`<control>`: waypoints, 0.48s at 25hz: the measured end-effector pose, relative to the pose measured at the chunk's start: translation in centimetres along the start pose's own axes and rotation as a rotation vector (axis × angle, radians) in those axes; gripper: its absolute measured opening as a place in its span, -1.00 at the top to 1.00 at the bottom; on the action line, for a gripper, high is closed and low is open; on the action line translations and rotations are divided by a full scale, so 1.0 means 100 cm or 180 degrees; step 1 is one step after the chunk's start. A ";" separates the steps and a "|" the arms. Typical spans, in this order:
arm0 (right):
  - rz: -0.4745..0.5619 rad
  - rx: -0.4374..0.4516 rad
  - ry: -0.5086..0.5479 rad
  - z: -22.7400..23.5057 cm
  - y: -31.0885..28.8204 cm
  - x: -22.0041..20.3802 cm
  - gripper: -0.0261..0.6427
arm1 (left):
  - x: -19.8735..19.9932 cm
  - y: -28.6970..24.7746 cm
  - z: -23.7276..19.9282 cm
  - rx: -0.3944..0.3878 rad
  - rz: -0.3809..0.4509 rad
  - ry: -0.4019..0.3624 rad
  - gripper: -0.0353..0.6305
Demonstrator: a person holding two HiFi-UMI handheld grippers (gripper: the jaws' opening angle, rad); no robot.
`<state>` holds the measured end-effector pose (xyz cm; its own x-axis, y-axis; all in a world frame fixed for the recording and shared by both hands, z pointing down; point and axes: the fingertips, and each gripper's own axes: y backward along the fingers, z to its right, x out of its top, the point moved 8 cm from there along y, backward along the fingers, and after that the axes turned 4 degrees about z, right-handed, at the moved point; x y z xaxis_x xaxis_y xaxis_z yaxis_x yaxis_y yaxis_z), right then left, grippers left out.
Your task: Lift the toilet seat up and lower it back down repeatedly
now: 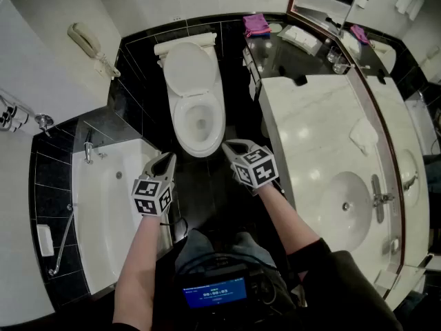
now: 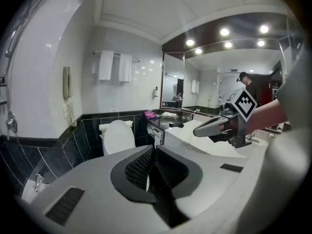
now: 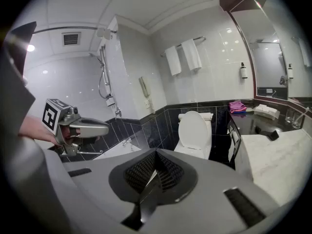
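**Head view:** your head camera looked steeply down from above you, with the toilet (image 1: 196, 95) ahead, the bathtub (image 1: 110, 185) at left and the vanity counter (image 1: 310, 129) at right.

**Left gripper view:** the camera rode your left gripper (image 1: 167, 158), looked along its jaws toward the toilet from well back, and caught the right gripper (image 1: 229, 145) at its right side.

**Right gripper view:** the twin camera (wide-angle, like its partner) faced the same way and caught the left gripper at its left.

All three views shared the toilet and the black-tiled wall (image 1: 134, 61) behind it.
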<state>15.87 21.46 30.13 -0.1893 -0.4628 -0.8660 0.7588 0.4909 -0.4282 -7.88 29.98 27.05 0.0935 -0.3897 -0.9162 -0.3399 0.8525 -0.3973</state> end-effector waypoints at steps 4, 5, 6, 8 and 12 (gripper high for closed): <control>-0.0053 0.0101 0.0063 0.018 -0.024 -0.019 0.87 | -0.020 -0.041 0.013 -0.0077 -0.0120 -0.0294 0.64; -0.0069 0.0102 0.0058 0.023 -0.031 -0.025 0.87 | -0.026 -0.053 0.014 -0.0099 -0.0165 -0.0380 0.60; -0.0091 0.0097 0.0051 0.029 -0.039 -0.032 0.87 | -0.033 -0.064 0.014 -0.0116 -0.0210 -0.0456 0.56; -0.0124 0.0076 0.0039 0.038 -0.056 -0.047 0.87 | -0.054 -0.089 0.009 -0.0153 -0.0300 -0.0589 0.46; -0.0151 -0.0032 0.0040 0.069 -0.100 -0.085 0.87 | -0.104 -0.150 -0.006 -0.0248 -0.0501 -0.0775 0.10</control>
<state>14.22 15.40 43.59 -0.2327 -0.4765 -0.8478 0.7425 0.4760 -0.4713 -4.26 21.00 42.55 0.3693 -0.4117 -0.8331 -0.3734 0.7552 -0.5387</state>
